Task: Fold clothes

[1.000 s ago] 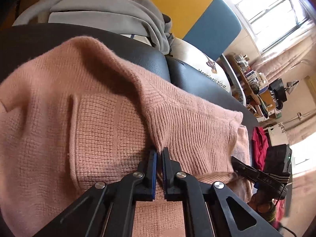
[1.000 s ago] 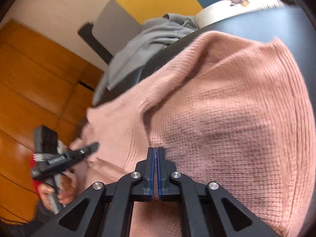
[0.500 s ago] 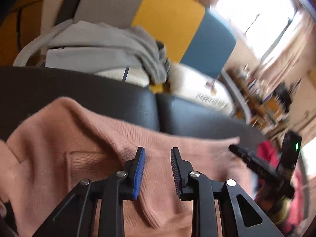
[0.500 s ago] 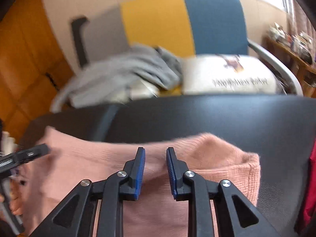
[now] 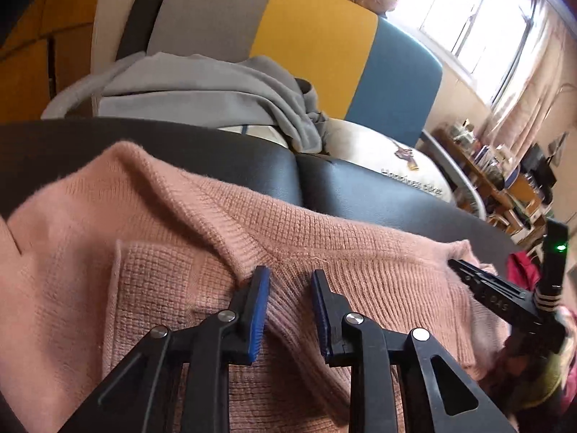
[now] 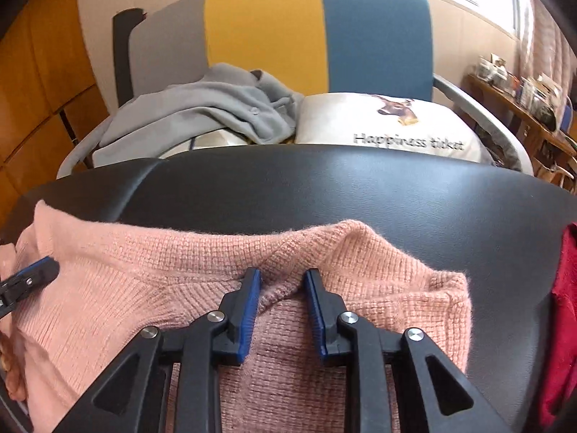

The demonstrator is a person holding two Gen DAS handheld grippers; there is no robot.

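Observation:
A pink knitted sweater (image 5: 151, 281) lies folded over on a black padded seat (image 5: 360, 191); it also shows in the right wrist view (image 6: 119, 288). My left gripper (image 5: 288, 281) is open just above a raised fold of the sweater, holding nothing. My right gripper (image 6: 281, 281) is open over the sweater's far folded edge, a small ridge of knit between its fingers. The right gripper also shows at the right of the left wrist view (image 5: 468, 274). The left gripper's tip shows at the left edge of the right wrist view (image 6: 32, 274).
Behind the black seat (image 6: 360, 187) stands a grey, yellow and blue chair (image 6: 317, 32) holding a grey garment (image 6: 216, 115) and a white printed cushion (image 6: 389, 126). A red cloth (image 6: 562, 317) lies at the right. Cluttered shelves (image 5: 505, 173) stand under the window.
Both grippers were shut on the sweater a second ago. They have let go, opened and pulled back and up, and the sweater now lies folded on the seat.

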